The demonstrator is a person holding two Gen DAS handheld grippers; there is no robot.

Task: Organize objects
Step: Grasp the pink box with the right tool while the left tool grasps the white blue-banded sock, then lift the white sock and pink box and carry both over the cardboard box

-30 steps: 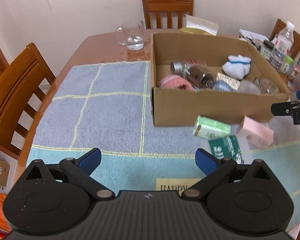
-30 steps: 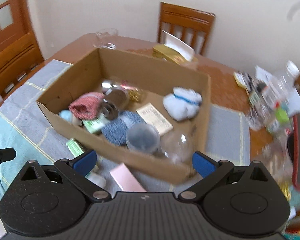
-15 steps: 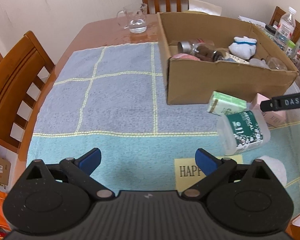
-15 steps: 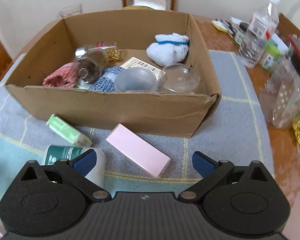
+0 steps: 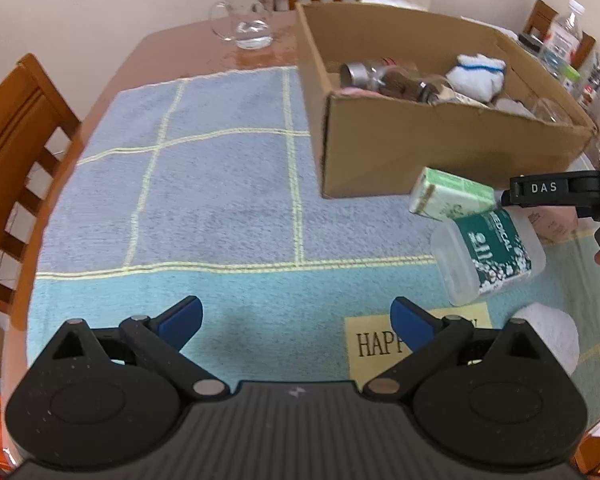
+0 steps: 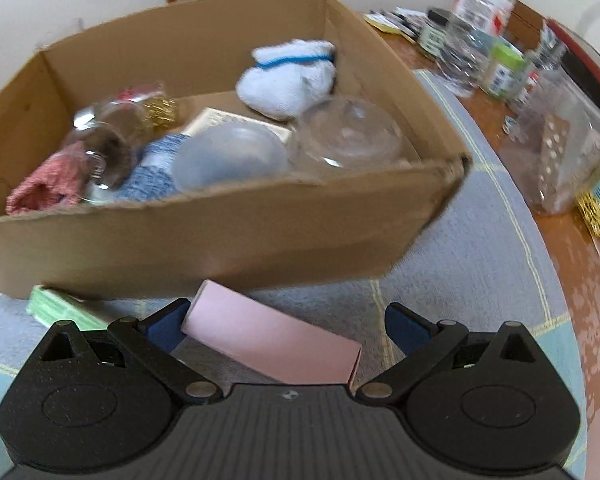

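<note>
Soft daylight — blurred, fisheye-warped edges

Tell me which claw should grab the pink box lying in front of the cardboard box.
Right. The right claw is open with the pink box already lying between its fingers, just short of the cardboard box. The left claw is open over bare towel, off to the side.

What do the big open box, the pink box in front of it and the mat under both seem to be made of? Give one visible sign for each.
Open box: brown corrugated cardboard, matte, with raw, slightly ragged cut edges.
Pink box: probably thin paperboard, smooth, with crisp folded corners.
Mat: woven terry-like cloth, going by its fuzzy looped texture and stitched yellow lines.
</note>
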